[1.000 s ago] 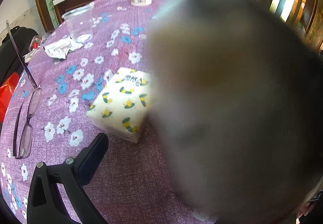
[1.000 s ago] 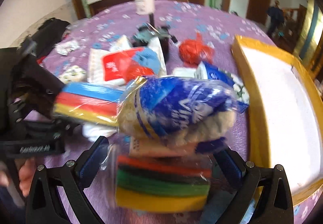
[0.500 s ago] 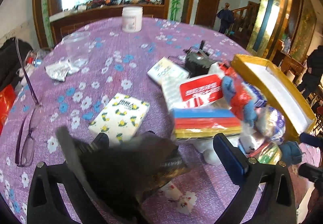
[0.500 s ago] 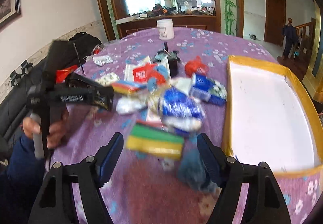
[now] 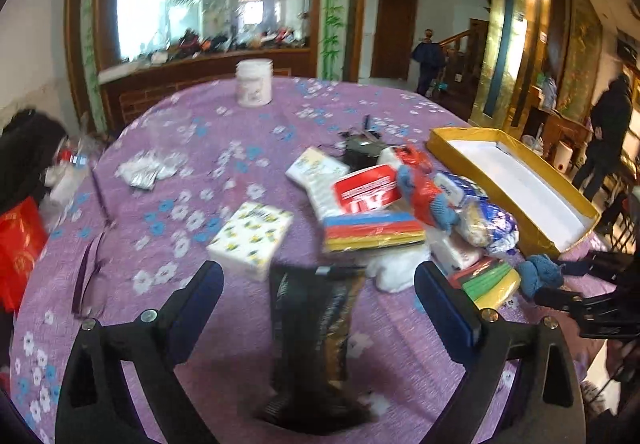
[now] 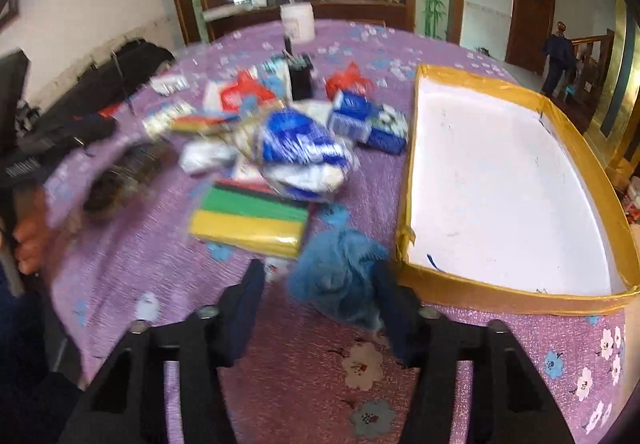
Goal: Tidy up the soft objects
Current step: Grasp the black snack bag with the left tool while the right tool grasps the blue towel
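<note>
A pile of soft packs lies mid-table: a striped sponge pack [image 5: 372, 231], a green-yellow sponge pack [image 6: 250, 219], a blue-white bag [image 6: 302, 155], tissue packs [image 5: 252, 236] and a red-white pack [image 5: 366, 189]. My left gripper [image 5: 318, 300] is open, with a black packet [image 5: 316, 332] lying between its fingers on the cloth. My right gripper [image 6: 320, 304] is open, its fingers either side of a crumpled blue cloth [image 6: 340, 276], not clamped on it. The gold-rimmed white box [image 6: 404, 244] sits to the right; it also shows in the left wrist view [image 5: 440, 133].
A white jar [image 5: 254, 81] stands at the table's far side. Glasses [image 5: 90, 276] lie at the left, with foil wrappers [image 5: 144, 173] beyond them. A black object [image 6: 300, 77] stands behind the pile. Dark bags [image 6: 120, 63] sit off the left edge.
Both grippers pulled back from the pile. The black packet now lies flat between my left fingers. My right gripper came down over the blue cloth.
</note>
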